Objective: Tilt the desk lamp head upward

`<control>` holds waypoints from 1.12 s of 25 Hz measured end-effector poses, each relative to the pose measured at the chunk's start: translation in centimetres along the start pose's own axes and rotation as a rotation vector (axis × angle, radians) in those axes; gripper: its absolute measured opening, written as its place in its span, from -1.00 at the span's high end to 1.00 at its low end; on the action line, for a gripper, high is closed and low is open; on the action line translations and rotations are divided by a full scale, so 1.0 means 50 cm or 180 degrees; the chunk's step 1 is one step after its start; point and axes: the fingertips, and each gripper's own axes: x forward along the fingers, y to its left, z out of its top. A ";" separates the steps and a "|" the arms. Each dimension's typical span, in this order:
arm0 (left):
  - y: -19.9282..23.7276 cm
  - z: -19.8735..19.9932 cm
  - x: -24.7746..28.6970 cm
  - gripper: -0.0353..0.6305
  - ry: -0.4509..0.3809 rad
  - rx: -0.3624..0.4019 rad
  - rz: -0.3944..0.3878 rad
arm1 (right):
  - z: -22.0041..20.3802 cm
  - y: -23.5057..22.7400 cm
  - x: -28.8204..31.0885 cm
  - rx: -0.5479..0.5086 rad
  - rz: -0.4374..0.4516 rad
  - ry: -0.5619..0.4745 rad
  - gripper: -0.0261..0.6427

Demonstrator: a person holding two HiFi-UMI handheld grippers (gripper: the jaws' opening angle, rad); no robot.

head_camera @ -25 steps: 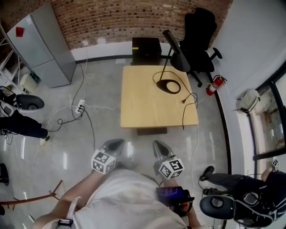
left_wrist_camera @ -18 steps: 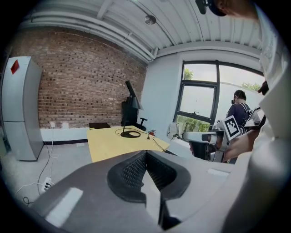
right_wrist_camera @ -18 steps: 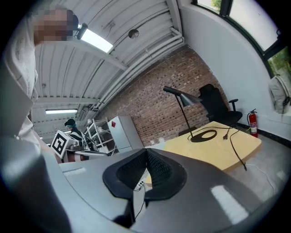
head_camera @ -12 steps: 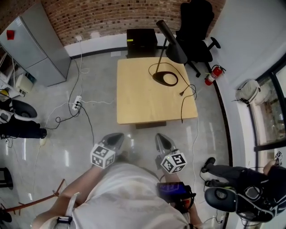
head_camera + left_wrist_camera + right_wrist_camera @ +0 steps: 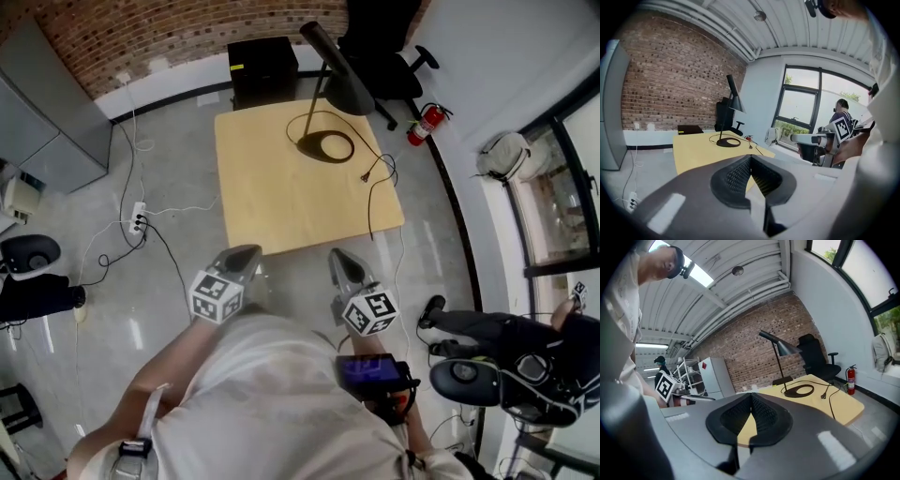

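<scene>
While I hold them over the floor [image 5: 178, 272], short of the table [image 5: 281, 192], my left hand-held gripper [image 5: 243, 255] and right hand-held gripper [image 5: 339, 260] are both pressed together, empty. The desk lamp [image 5: 325, 147] stands at the table's far right corner, well apart.

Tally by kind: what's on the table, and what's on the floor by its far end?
Desk lamp: 1
Office chair: 1
Fire extinguisher: 1
Black cabinet: 1
Total: 4

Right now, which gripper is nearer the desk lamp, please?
The right gripper: the desk lamp stands at the table's far right, across from it, not from the left gripper.
</scene>
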 end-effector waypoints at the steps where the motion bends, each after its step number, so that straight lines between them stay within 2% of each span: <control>1: 0.019 0.015 0.010 0.89 -0.0046 0.0017 -0.0016 | 0.010 -0.005 0.018 -0.0044 -0.0015 -0.0018 0.89; 5: 0.077 0.062 0.048 0.89 -0.0117 0.0064 -0.0068 | 0.044 -0.018 0.085 -0.0118 -0.0073 -0.0042 0.89; 15: 0.137 0.146 0.154 0.89 -0.0121 0.0214 -0.0350 | 0.134 -0.062 0.199 -0.0248 -0.0224 -0.0103 0.89; 22: 0.193 0.195 0.165 0.89 -0.0157 0.0285 -0.0454 | 0.159 -0.047 0.278 -0.0267 -0.0279 -0.0090 0.89; 28: 0.215 0.190 0.170 0.89 -0.0127 0.0264 -0.0416 | 0.144 -0.053 0.309 -0.0224 -0.0237 -0.0057 0.89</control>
